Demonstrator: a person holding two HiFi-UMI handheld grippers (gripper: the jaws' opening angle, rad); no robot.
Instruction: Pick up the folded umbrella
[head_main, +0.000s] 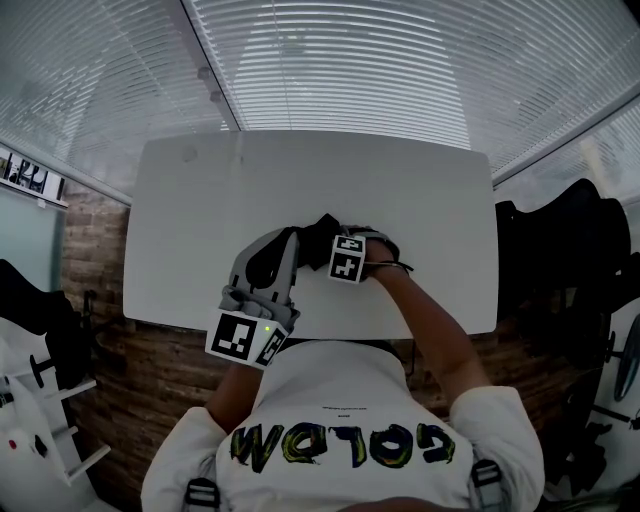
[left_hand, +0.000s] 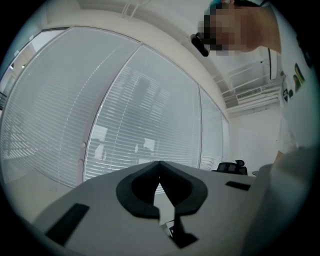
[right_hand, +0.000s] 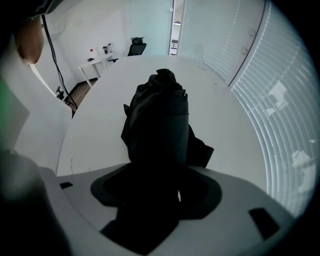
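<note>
Looking down through the head view, I see the black folded umbrella (head_main: 320, 228) lying on the white tabletop (head_main: 300, 170), toward the front edge and roughly in the middle of its width. My right claw (right_hand: 157, 172) points steeply down onto it. In the right gripper view the bundle of dark fabric fills the space between the jaws, with only a thin sliver of light on one side, so I read this claw as closed on the umbrella's near end. The rest of the umbrella runs away from the camera across the tabletop.

My left claw (left_hand: 159, 165) is held level at the front edge with its jaws together and nothing between them. It faces the slatted window blinds (left_hand: 140, 115).

The grip is what worries me. The fabric looks loose and rumpled, and a flap (right_hand: 202, 150) sticks out on one side. If the pads are squeezing cloth and not the firm core, I expect the umbrella to sag or slide out as I lift. Holding it near one end could also let the far end droop and twist in the jaws. It lies close to the front edge, so a slip there might send it onto the floor. The left claw sits just beside it and could snag the fabric.
</note>
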